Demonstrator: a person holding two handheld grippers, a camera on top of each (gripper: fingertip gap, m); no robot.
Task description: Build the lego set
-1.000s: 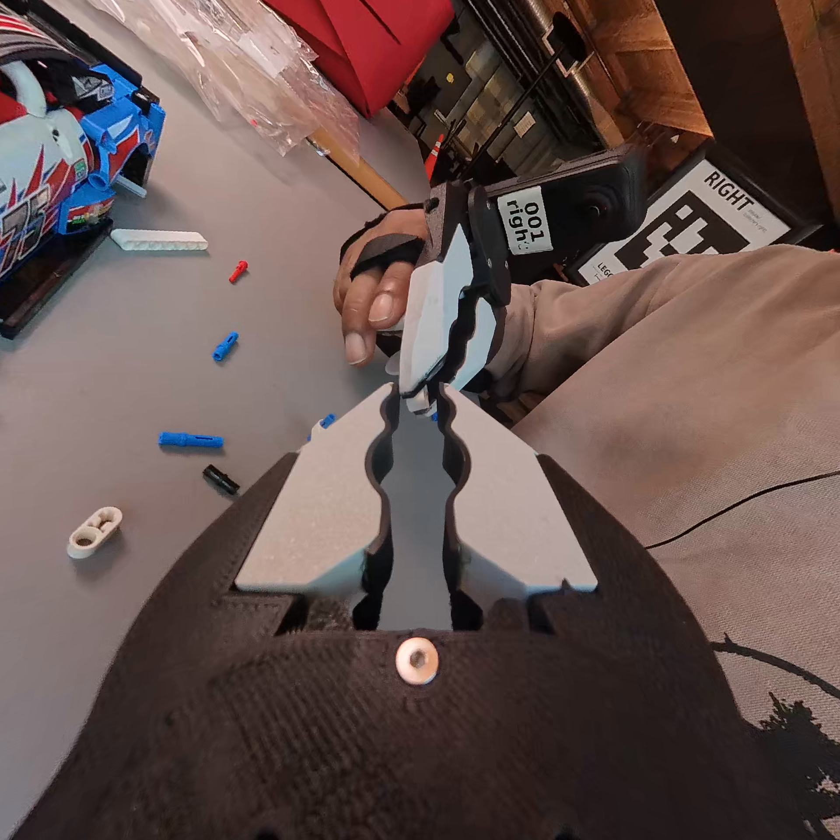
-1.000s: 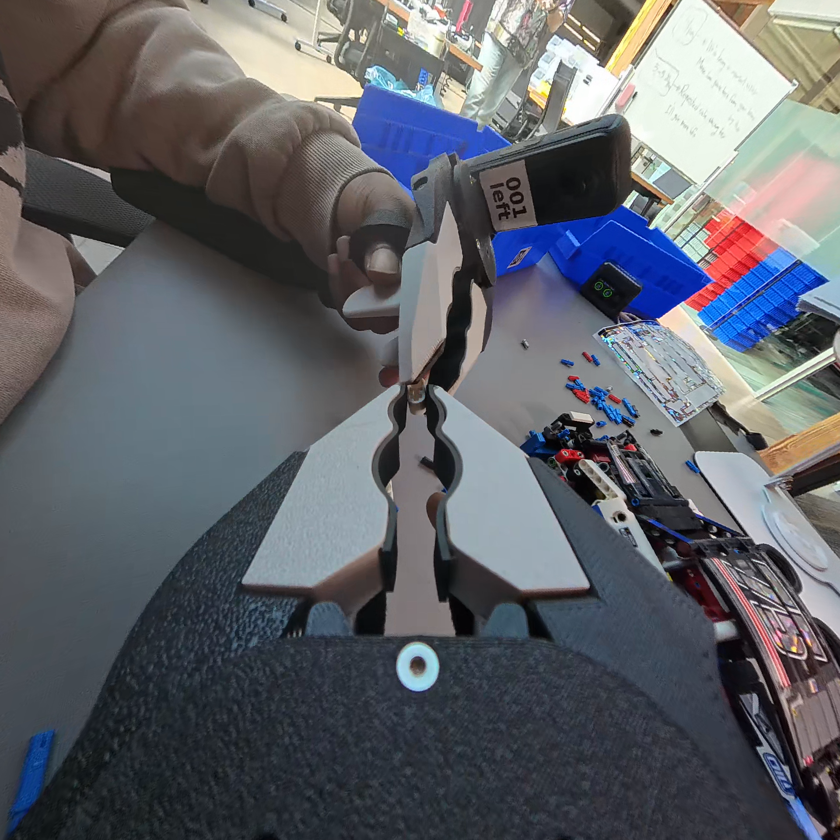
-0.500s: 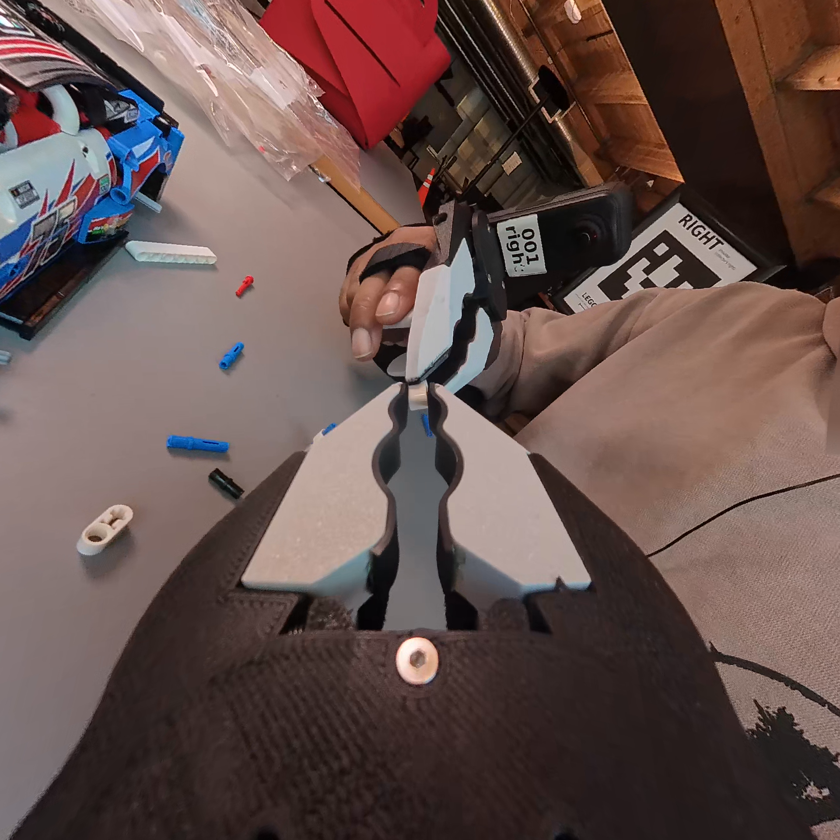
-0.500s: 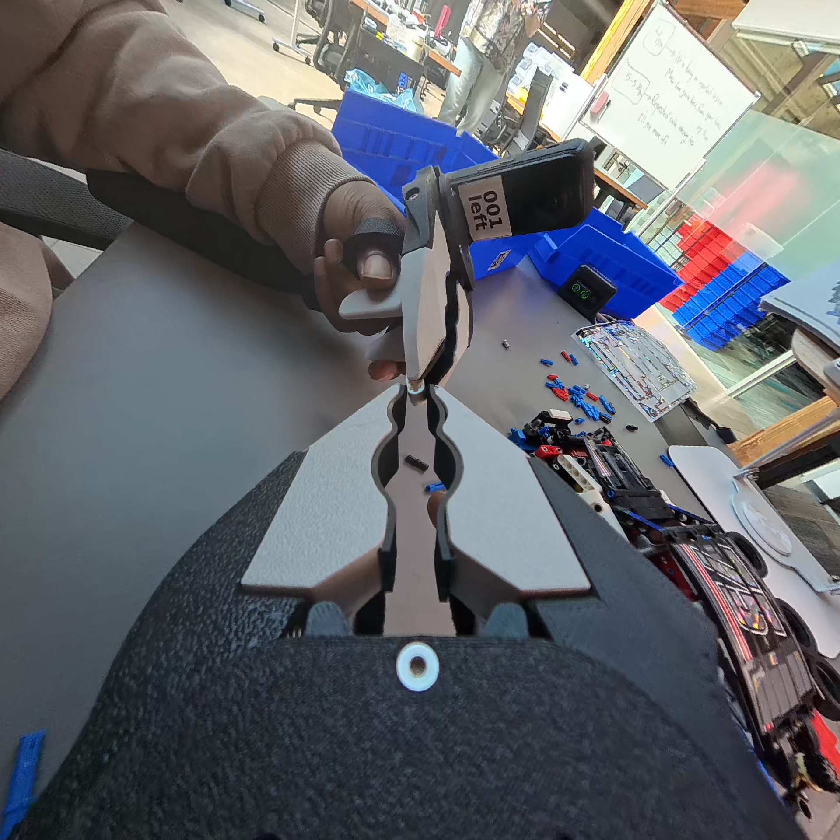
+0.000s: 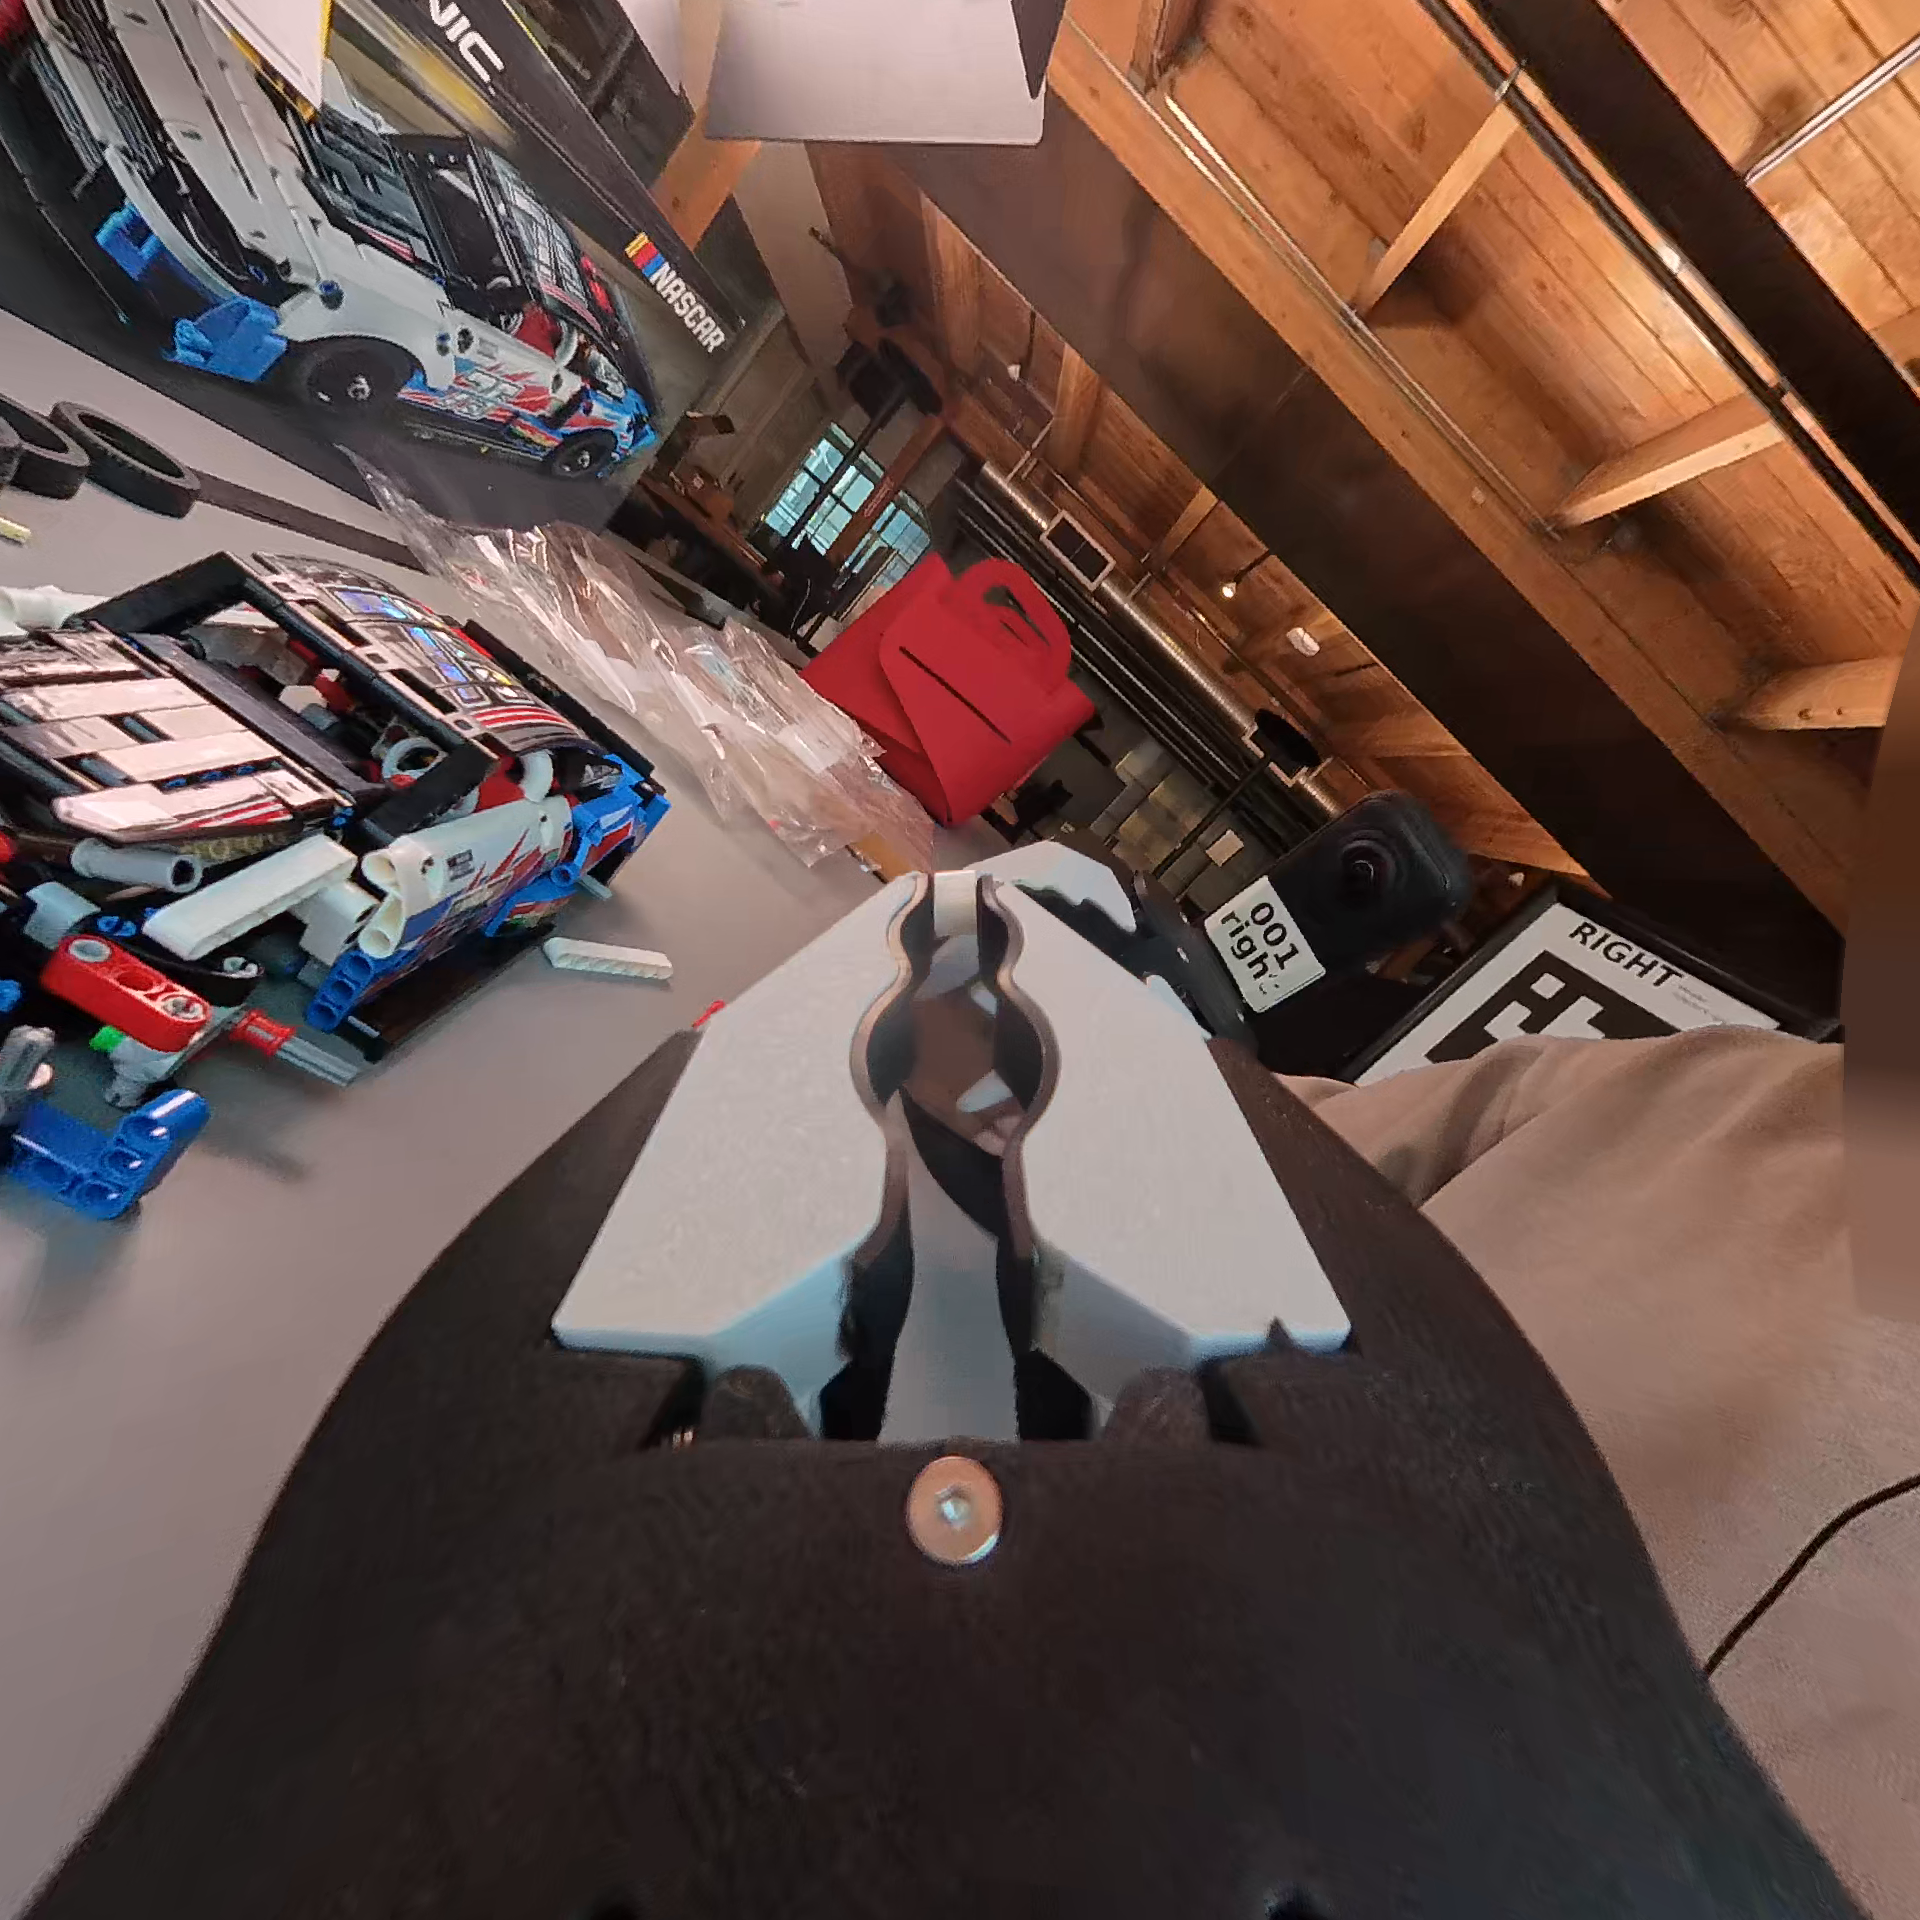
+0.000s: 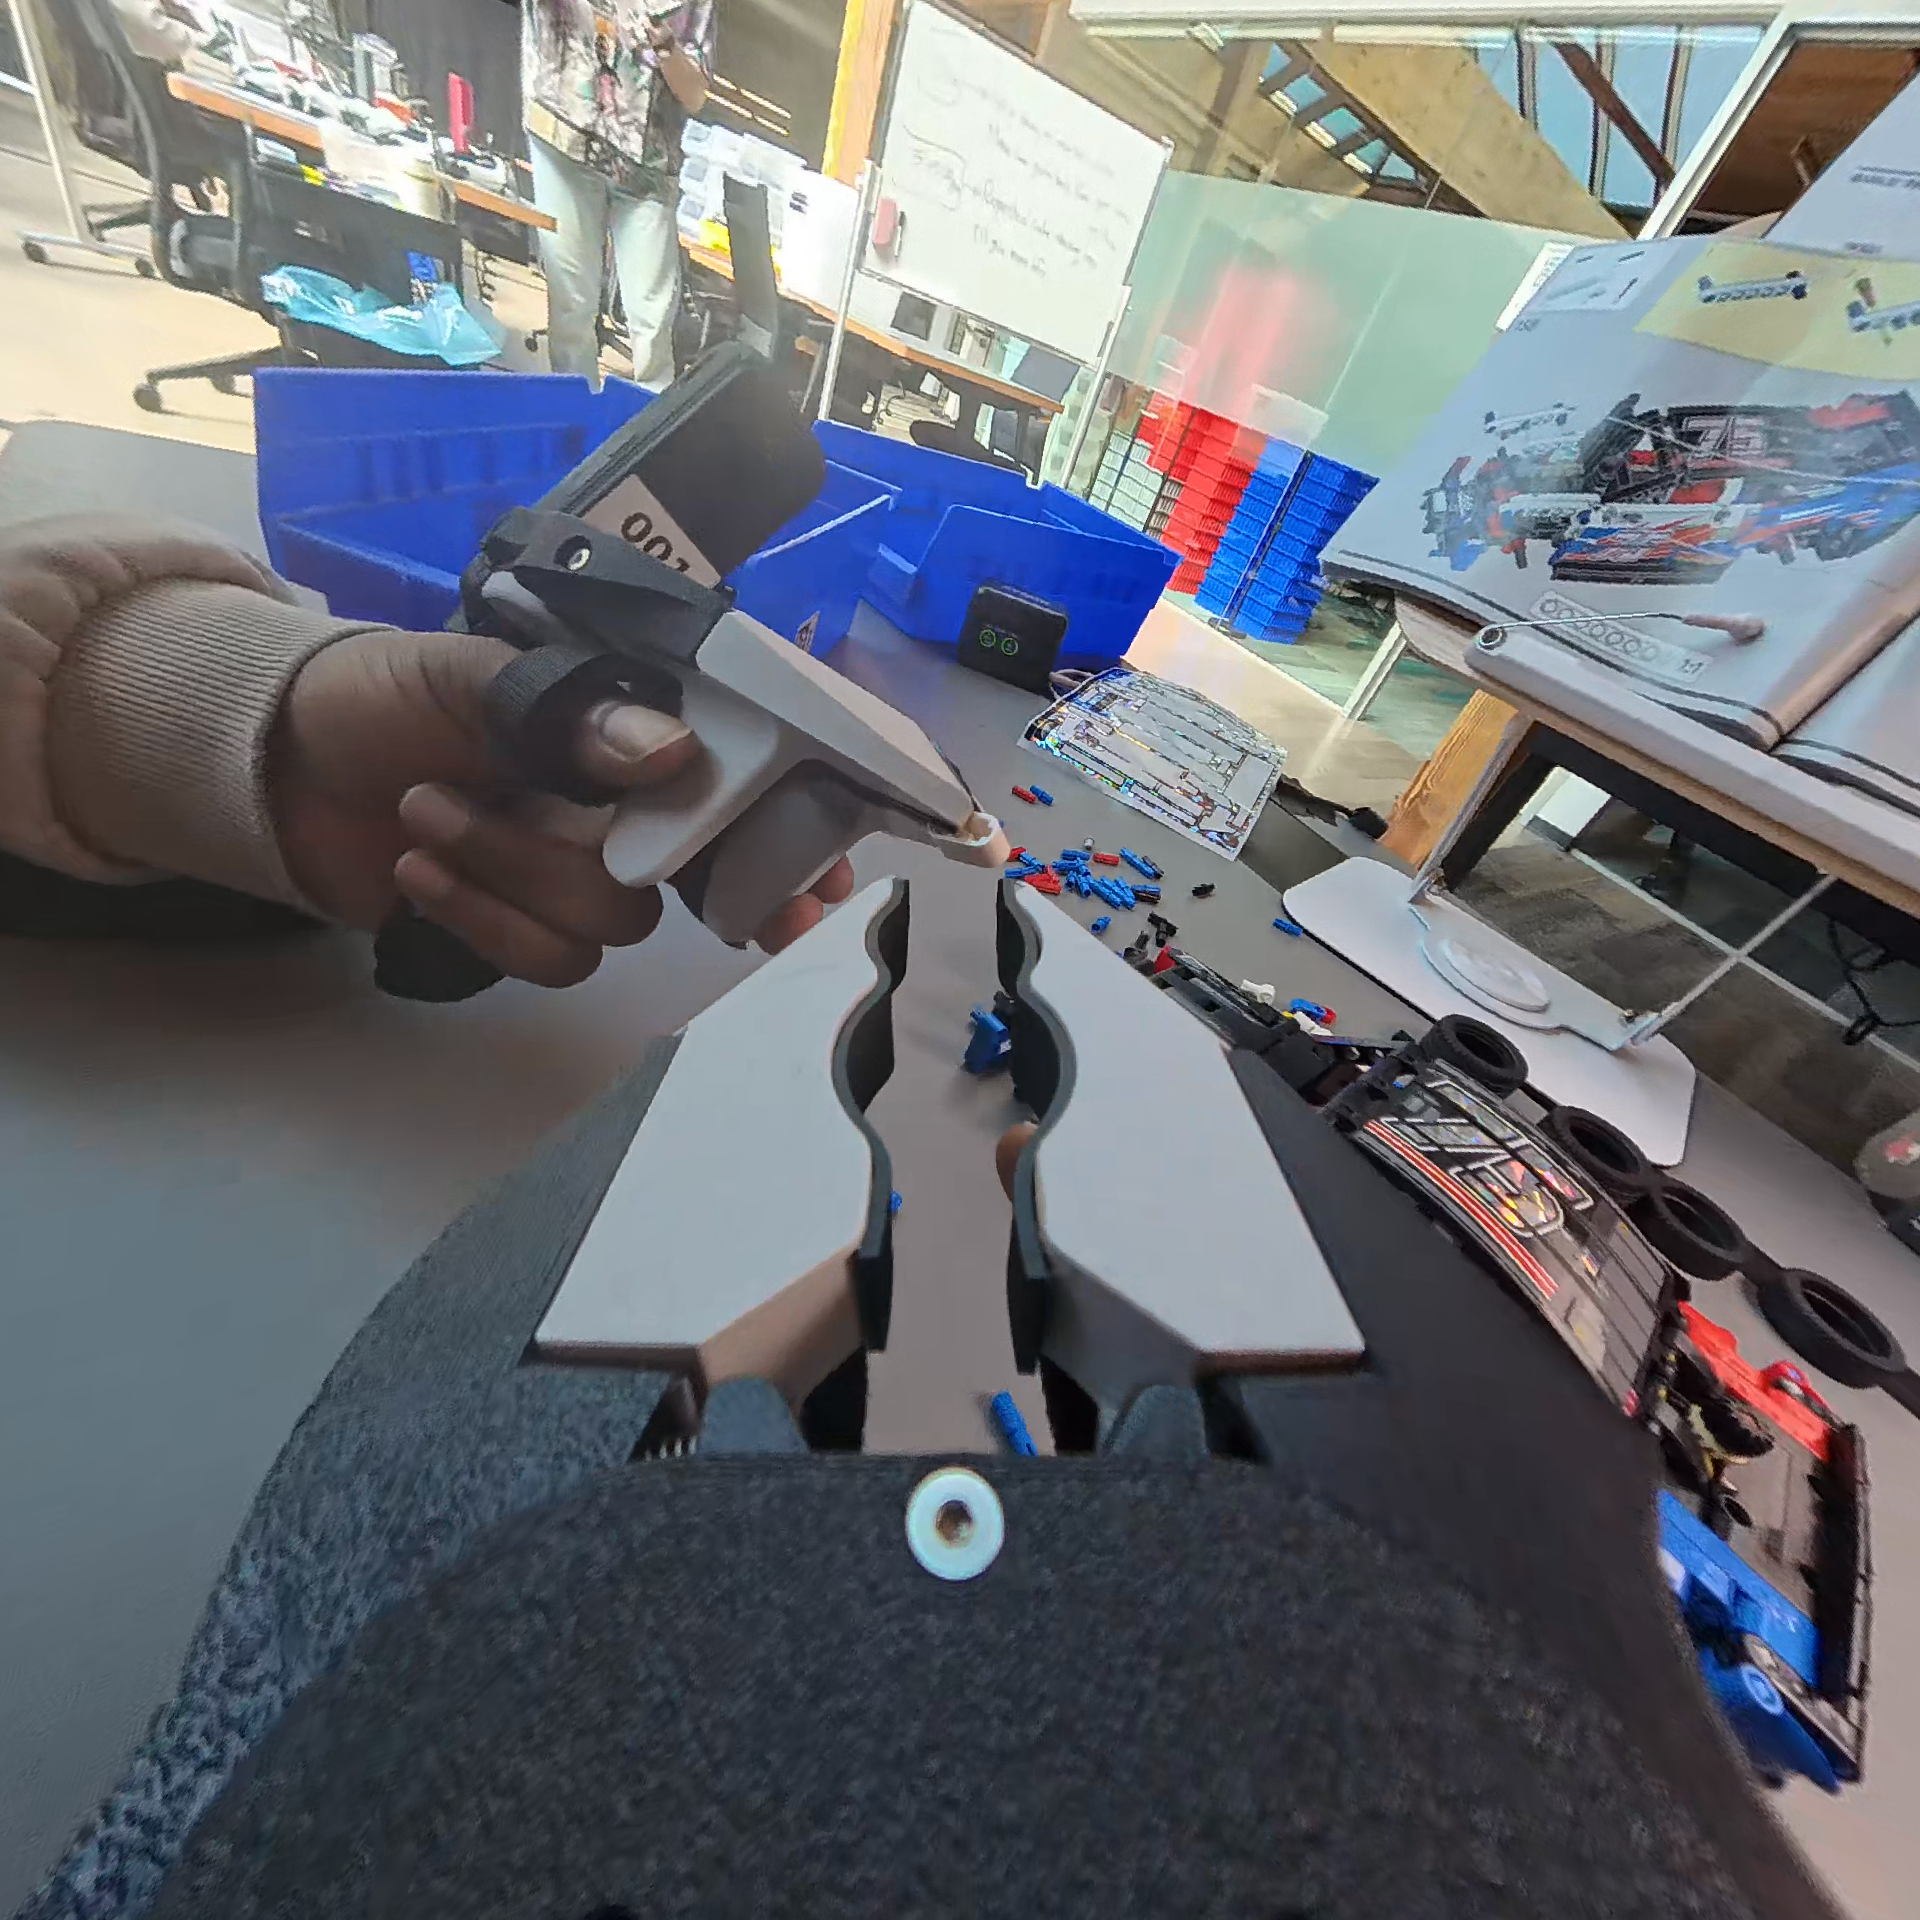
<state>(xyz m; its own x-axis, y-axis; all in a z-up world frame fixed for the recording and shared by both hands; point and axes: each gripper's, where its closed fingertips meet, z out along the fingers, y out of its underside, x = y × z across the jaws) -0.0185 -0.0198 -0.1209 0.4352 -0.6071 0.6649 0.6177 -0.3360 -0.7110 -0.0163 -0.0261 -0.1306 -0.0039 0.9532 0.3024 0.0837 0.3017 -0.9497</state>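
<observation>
Setting: a workshop with exposed timber ceiling beams and a grey bench [image 5: 312, 1247].

Left wrist view. The left claw [image 5: 954, 902] is clenched on a small white piece [image 5: 954, 906], gripped at the very tips and held above the bench. Judgement: the tip grip leaves most of the piece exposed for mating to another part. The partly built car model [image 5: 291, 769] rests on the bench to the left, with loose red and blue beams beside its near end. A white beam [image 5: 608, 957] lies just past its blue corner. The set's box [image 5: 343, 239] stands behind the model, with clear plastic bags [image 5: 675, 686] at its foot. The right claw is largely hidden behind the left fingers; its state cannot be read here.

Right wrist view. The right claw [image 6: 954, 902] is released and empty, its jaws apart. The left claw [image 6: 961, 826] reaches in from the left, just above and ahead of the right fingertips, carrying the white piece [image 6: 982, 828]. Judgement: the piece rests solely with the left claw, leaving the right claw free to fetch the next part. A scatter of small blue and red pins [image 6: 1081, 878] lies beyond on the bench. The car model [image 6: 1558, 1247] lies at right, with loose tyres [image 6: 1600, 1148] beside it. An open instruction booklet [image 6: 1662, 499] rests on a stand, angled toward the work area for reference. Blue bins [image 6: 499, 488] line the far edge.
</observation>
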